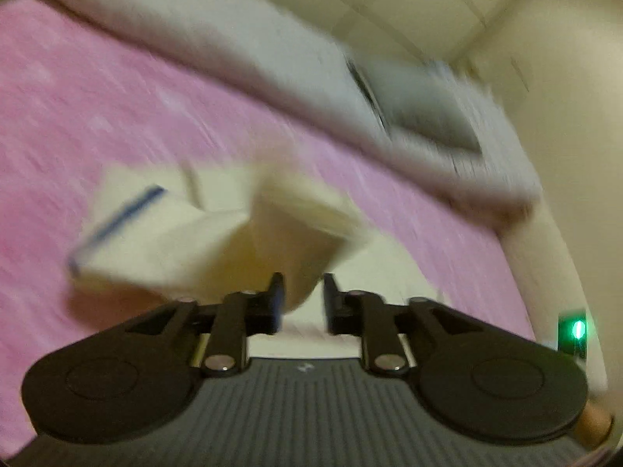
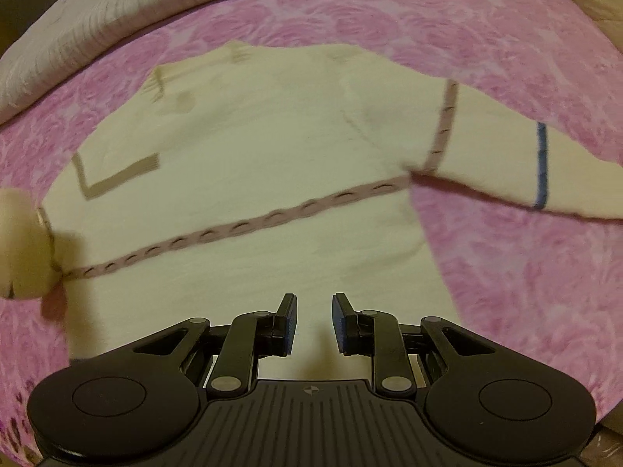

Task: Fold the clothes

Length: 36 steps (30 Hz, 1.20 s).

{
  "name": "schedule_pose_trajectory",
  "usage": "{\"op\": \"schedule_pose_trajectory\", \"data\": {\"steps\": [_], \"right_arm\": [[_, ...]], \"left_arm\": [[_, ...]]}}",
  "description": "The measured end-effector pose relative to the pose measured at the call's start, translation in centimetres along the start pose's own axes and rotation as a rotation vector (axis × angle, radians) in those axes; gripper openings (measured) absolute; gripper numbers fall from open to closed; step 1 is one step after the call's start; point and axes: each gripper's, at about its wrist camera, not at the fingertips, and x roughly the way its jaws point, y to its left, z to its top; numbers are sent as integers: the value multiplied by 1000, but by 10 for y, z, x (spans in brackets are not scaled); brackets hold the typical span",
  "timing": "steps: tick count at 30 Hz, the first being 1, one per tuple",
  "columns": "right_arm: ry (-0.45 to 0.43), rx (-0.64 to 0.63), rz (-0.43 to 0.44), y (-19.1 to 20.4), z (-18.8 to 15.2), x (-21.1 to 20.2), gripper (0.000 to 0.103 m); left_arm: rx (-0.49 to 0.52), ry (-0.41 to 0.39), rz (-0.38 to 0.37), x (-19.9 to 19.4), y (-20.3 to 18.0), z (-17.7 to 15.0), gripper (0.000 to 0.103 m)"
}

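We've got a cream garment (image 2: 249, 163) spread flat on the pink rose-patterned bedspread (image 2: 506, 272), lying just ahead of and under the right tool (image 2: 314, 323). A mauve trim band with dark loops (image 2: 249, 225) runs across it, one sleeve reaches out to the right with a blue stripe (image 2: 541, 167) near its cuff, and a tan L-shaped mark (image 2: 113, 177) sits up and to the left of the tool. A grey-white quilt (image 2: 78, 39) lies bunched along the far side of the bed.

Over on the left view, everything is smeared with blur. A cream fold of the garment (image 1: 218, 233), a blue stripe (image 1: 128, 210) on it, is lifted off the bedspread (image 1: 78, 97) right in front of the left tool (image 1: 303, 299), and the cloth hangs down between the jaws, which stand a little apart. Do the pads actually press on it? We cannot tell.

The right tool points steeply down at the garment's lower body, jaws slightly apart, nothing between them.

The left tool tilts down at a shallower angle, the view skewed across the bed.
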Motion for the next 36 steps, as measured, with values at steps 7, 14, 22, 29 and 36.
{"op": "schedule_pose_trajectory", "data": {"steps": [7,14,22,29,36], "right_arm": [[3,81,129,-42,-5,10,24],[87,261,459,-43,-12,66,24],[88,409,662,-15,-12,120,24],[32,421,636,10,5,144,16],[-277,304,541,-26,45,79,5]], "left_arm": [[-73,171,161,23,3,-62,28],[-195,134,359,-7,63,-82,28],[-230,102,394,-9,77,-82,29],[-239,89,387,-1,81,-73,28],[-168,61,364,9,65,-49,28]]}}
